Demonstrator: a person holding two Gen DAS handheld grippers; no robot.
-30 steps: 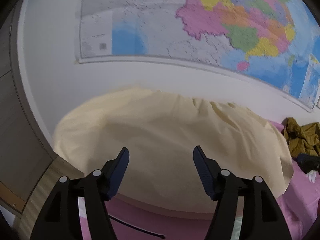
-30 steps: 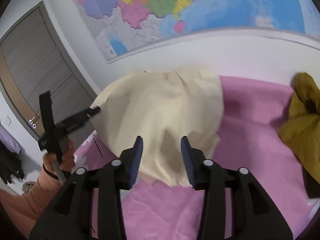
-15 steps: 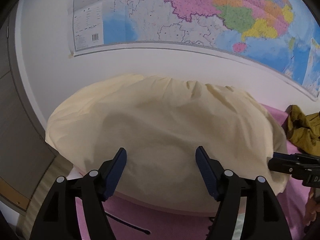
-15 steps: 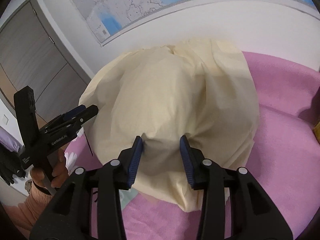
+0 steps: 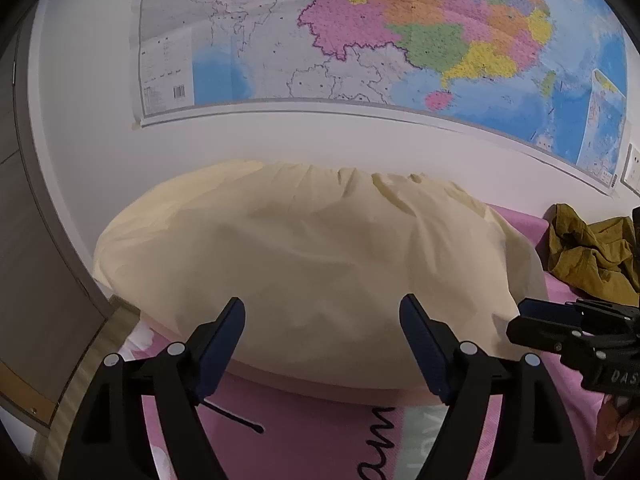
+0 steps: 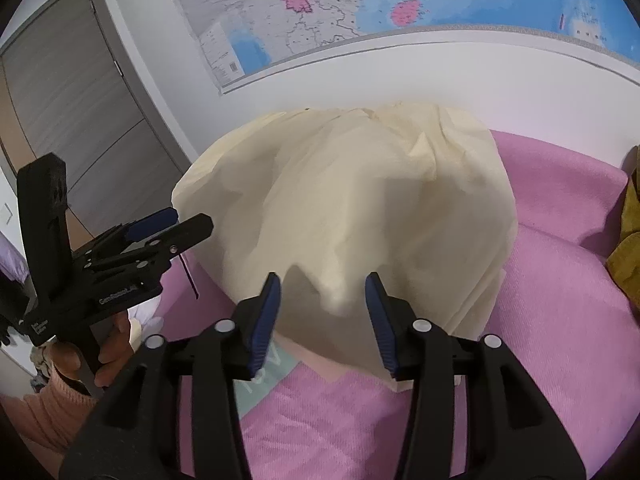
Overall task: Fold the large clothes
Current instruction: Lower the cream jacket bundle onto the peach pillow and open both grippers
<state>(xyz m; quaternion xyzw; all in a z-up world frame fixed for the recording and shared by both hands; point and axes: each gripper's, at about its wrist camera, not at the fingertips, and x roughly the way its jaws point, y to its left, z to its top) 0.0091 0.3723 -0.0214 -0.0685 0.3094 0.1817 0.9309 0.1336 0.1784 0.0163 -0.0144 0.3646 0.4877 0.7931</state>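
Garment: Although it lies spread on the bed, the large cream-yellow cloth garment is not flat; it humps across the pink woven bed cover, far edge gathered against the white wall. Judged unfolded as yet.
Near hem: its near edge sits loose on the cover, with a small peak of fabric raised in front of the right gripper, a likely pick point.
Right gripper: the black two-finger tool with blue pads stands moderately open, jaws either side of that peak; whether a pad touches the cloth I cannot tell. It holds nothing.
Left gripper: the matching black tool is spread wide and empty, aimed at the near hem from just short of it, apparently placed to take the other side so both ends lift together.
Bed cover: pale panel with dark lettering shows beneath the hem; a thin dark strand lies on it.
Second garment: crumpled olive-brown clothing sits well apart on the right, presumably awaiting its turn.
Surroundings: coloured wall map above; grey door to the left.
Risk: pinching only one layer would drag the heap instead of lifting a clean edge.
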